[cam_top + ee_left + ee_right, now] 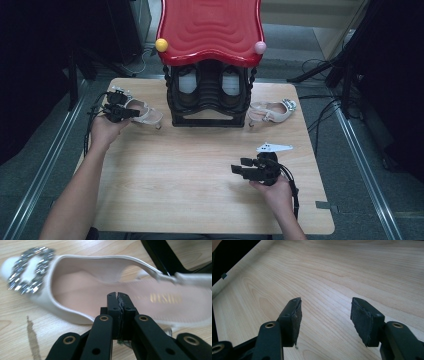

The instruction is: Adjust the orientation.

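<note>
The left gripper (pixel 131 113) – jaws pinched on the near rim of the pale shoe (pixel 82 287) – sits at ten o'clock; the right gripper (pixel 236 166) hangs spread, empty, at four o'clock.

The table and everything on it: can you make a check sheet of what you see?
Surface: light wooden table, bare in the middle.
Job's things: pale shoe with sparkly buckle at the left claw; matching shoe right of the rack.
Clutter: black shoe rack with red wavy top, holding a dark pair.
Claws: left shut, its tips over the shoe's side edge, grip unclear; right claw open over bare wood.
Cables: black ones trail from each claw.
Surroundings: dark stands, grey floor, metal rails.
</note>
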`<action>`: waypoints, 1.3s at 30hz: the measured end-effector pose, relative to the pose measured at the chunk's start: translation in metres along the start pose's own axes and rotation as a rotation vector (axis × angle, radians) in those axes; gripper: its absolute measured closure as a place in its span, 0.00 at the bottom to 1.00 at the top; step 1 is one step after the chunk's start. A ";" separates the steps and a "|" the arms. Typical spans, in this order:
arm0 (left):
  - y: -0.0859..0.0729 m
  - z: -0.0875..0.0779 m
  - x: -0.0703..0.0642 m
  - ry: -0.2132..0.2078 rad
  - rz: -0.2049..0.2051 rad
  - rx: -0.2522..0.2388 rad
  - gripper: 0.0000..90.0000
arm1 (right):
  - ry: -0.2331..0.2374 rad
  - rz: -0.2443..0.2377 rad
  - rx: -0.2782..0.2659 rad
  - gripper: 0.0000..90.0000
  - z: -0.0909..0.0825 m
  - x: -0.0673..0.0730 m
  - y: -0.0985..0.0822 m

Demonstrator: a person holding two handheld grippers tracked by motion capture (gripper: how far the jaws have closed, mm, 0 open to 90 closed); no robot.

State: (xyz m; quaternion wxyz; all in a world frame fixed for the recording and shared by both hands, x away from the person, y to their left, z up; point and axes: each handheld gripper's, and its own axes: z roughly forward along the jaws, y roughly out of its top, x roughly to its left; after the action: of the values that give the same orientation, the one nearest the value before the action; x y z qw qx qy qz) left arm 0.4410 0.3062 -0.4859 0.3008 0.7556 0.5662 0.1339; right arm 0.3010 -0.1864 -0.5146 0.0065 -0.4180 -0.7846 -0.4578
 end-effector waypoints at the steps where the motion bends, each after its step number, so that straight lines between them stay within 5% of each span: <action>1: 0.000 -0.001 0.001 -0.001 0.000 0.004 0.99 | 0.001 0.000 0.003 0.48 0.000 0.000 0.001; 12: -0.007 -0.008 0.020 0.013 -0.042 0.012 0.99 | 0.001 0.002 0.004 0.48 0.002 0.001 0.002; 21: -0.005 -0.015 0.020 0.004 -0.047 -0.004 0.97 | -0.002 0.000 0.009 0.48 0.002 0.001 0.002; 31: -0.006 -0.034 0.013 0.009 -0.064 -0.051 0.71 | 0.001 -0.003 0.010 0.48 0.003 0.003 0.002; 39: -0.020 -0.018 0.015 0.057 -0.136 -0.031 0.63 | -0.004 -0.004 0.005 0.48 0.003 0.002 0.002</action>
State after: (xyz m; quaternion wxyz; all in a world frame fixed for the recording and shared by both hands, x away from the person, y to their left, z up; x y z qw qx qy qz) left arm 0.4202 0.3293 -0.4862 0.3047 0.7066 0.6223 0.1433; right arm 0.3019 -0.1824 -0.5136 0.0052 -0.4172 -0.7867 -0.4550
